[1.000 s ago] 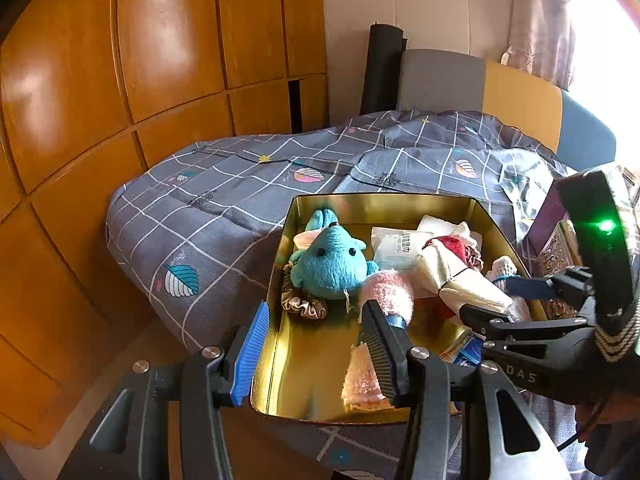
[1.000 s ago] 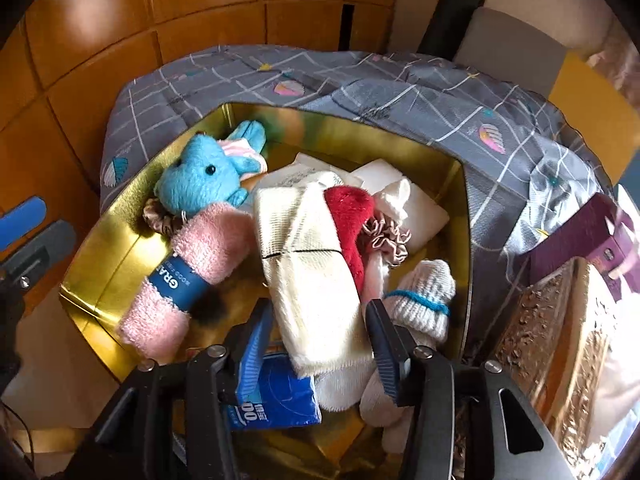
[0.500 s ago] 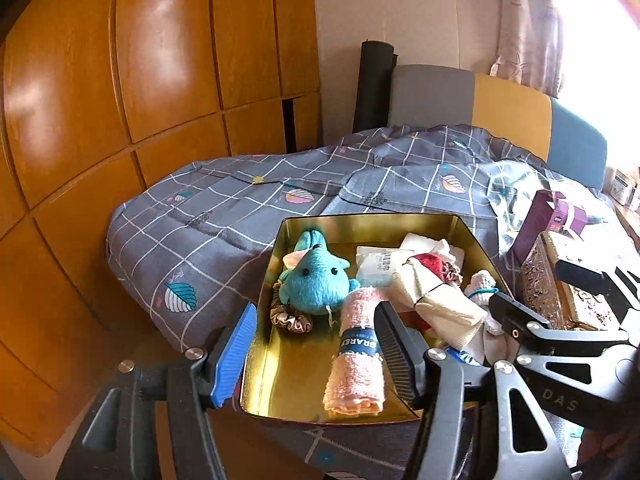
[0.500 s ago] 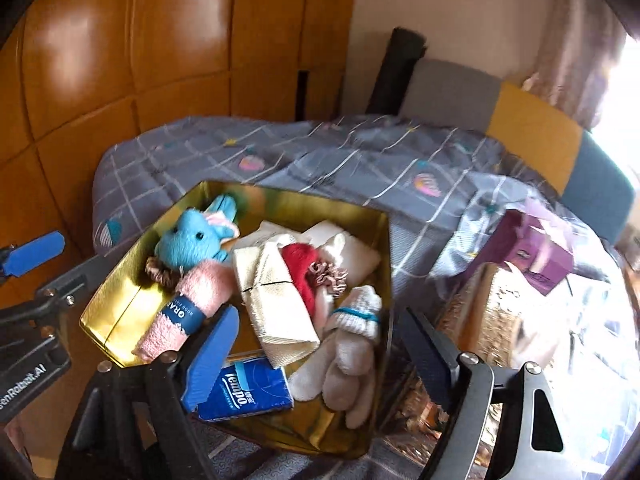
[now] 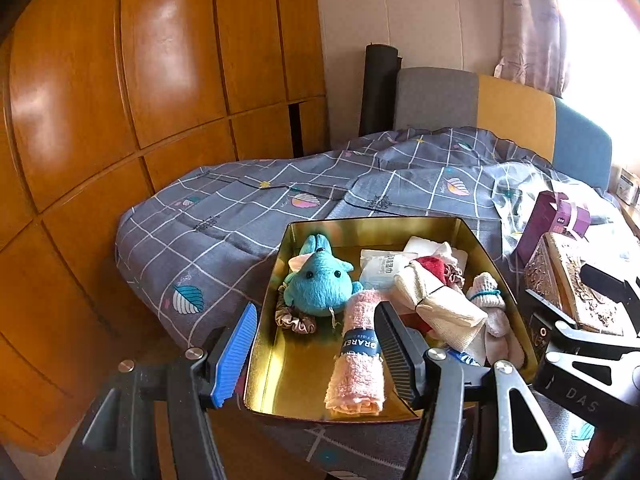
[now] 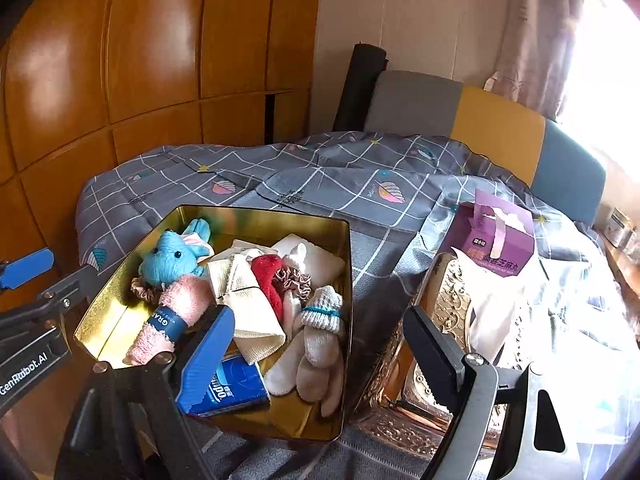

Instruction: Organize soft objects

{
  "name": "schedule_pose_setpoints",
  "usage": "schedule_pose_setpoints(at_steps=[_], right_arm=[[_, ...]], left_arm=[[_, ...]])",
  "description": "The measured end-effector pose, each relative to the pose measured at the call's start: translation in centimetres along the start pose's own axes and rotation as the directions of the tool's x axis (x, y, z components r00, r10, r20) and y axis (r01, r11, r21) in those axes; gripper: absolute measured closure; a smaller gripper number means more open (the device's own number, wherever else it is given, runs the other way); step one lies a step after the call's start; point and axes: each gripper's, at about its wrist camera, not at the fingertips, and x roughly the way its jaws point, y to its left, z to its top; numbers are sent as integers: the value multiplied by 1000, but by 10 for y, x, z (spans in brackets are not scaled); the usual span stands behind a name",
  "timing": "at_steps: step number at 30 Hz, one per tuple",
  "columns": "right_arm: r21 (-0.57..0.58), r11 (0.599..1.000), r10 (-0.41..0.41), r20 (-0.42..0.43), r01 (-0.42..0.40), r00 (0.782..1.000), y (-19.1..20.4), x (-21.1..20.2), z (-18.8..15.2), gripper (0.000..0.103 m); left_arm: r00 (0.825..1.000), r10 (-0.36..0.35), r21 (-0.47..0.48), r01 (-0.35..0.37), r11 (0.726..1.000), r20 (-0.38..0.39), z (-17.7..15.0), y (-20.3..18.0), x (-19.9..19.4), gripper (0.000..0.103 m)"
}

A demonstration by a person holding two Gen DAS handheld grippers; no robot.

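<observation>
A gold tin (image 5: 360, 228) on the bed holds a blue plush (image 5: 320, 280), a pink rolled towel (image 5: 358, 356), a cream folded cloth (image 5: 436, 304), white socks (image 5: 488, 300), a scrunchie (image 5: 292, 318) and a red item (image 5: 432, 266). My left gripper (image 5: 316, 340) hovers open over the tin's near left corner, holding nothing. My right gripper (image 6: 316, 332) stands wide open above the tin's (image 6: 260, 212) near right side. Between its fingers lie the socks (image 6: 320, 332), untouched. A blue tissue pack (image 6: 236, 388) lies by its blue pad.
An ornate gold lid (image 6: 444, 304) leans just right of the tin, with a purple carton (image 6: 492, 240) behind it. The grey checked quilt (image 6: 320, 176) covers the bed. Wooden wardrobe doors (image 5: 160, 80) stand at the left, a headboard (image 5: 480, 104) at the back.
Both grippers have drawn back and up from the tin. The right jaws, which flanked the cream cloth, have spread wide. The left jaws have widened too, and the pink towel lies free.
</observation>
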Motion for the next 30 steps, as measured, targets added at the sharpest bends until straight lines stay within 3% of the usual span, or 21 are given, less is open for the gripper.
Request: schedule_pose_setpoints(at_steps=[30], right_arm=[[31,1000,-4,9,4,1000,-3,-1,-1,14]], left_arm=[[999,29,2,-29,1000,-14,-3,0,1,41]])
